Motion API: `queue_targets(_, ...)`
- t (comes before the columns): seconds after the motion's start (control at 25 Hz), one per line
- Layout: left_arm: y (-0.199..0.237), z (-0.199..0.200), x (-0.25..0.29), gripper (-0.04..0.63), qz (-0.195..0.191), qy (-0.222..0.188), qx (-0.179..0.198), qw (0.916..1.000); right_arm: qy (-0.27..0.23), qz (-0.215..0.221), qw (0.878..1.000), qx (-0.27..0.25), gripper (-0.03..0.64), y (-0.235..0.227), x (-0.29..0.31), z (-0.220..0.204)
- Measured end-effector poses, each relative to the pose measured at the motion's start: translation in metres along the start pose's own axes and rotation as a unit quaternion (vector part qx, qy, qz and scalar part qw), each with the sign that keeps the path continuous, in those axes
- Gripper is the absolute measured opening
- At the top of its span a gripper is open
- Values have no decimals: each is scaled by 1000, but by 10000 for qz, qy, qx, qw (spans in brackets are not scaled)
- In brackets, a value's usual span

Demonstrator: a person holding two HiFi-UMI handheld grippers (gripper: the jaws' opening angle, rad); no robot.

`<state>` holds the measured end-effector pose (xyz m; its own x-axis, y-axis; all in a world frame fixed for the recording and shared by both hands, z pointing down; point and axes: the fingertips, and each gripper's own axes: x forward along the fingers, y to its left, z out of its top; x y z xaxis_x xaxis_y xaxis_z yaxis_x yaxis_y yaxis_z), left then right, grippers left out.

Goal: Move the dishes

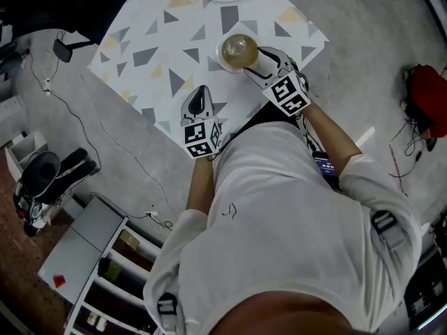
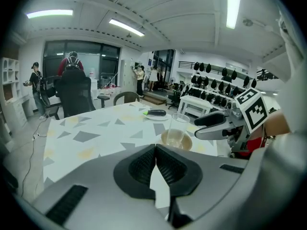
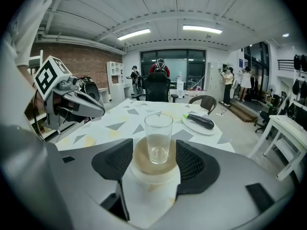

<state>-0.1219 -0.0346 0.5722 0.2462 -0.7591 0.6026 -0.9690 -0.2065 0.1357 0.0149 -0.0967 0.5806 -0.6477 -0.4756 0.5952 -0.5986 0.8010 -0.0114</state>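
With the right gripper point(image 3: 154, 160) spread open around the saucer point(image 3: 152, 173) on the tabletop point(image 2: 96, 138), a lopsided pinch or tilted lift could topple the tall glass point(image 3: 159, 138) standing on it (left gripper point(image 2: 156, 164), jaws together and empty, hangs near the saucer).

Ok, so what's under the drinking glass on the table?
The glass stands on a small tan saucer, which sits on the patterned tablecloth. The cloth beneath the saucer is covered.

Glass point(image 3: 159, 137) clear, glossy; saucer point(image 3: 154, 169) tan, matt, white rim; tablecloth point(image 1: 160, 47) smooth, matt, printed triangles.
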Motion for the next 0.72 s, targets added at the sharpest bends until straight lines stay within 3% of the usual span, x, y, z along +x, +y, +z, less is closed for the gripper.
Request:
queue_targets(0.36,19,-20,-3,20,488,255,-465,9974,105,594,9979,-228,328,-6,46,3)
queue_targets(0.72,44,-29,-25,20,1038,167,-830,9910,278,889,9945,-468,316,-1,78,8)
